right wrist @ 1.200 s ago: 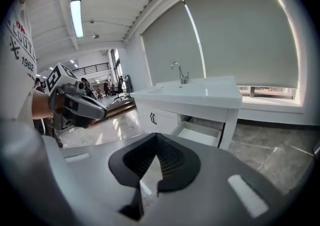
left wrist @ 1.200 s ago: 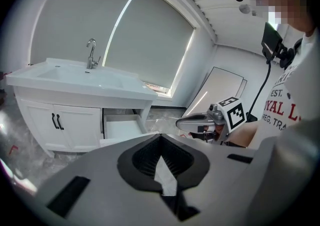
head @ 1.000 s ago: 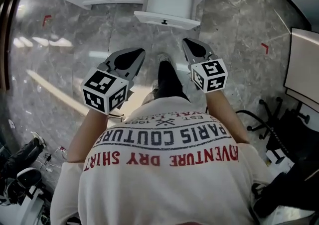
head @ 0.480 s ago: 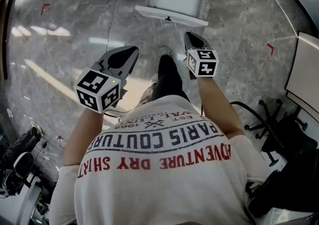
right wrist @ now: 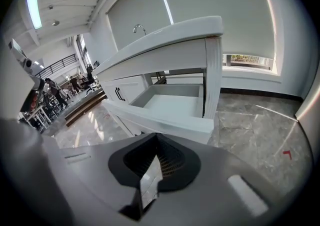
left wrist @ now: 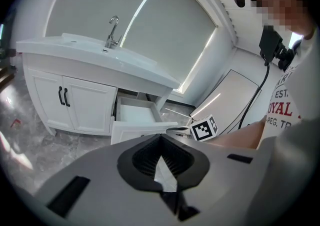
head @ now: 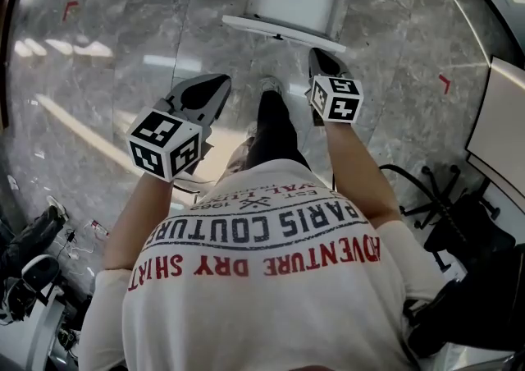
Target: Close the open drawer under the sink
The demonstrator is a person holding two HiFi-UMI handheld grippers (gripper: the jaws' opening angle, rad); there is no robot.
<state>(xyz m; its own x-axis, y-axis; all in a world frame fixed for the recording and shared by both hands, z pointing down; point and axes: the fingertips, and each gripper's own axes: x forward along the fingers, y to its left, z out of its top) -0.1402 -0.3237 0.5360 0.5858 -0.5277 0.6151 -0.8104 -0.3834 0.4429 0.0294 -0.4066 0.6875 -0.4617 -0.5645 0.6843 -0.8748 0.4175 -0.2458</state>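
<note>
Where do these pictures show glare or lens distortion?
Head view: bright light streaks glare on the glossy floor. Left gripper view: the wide lens bends the sink counter into a curve. Right gripper view: dark rounded corners, yet the drawer looks sharp.

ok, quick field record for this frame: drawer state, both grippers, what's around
drawer: white drawer under the white sink counter, pulled out, inside looks empty
left gripper: jaws together, holds nothing, farther back from the drawer
right gripper: jaws together, holds nothing, just short of the drawer front, no contact seen
cabinet doors: white, black handles, shut, beside the drawer
floor: grey marble tiles
</note>
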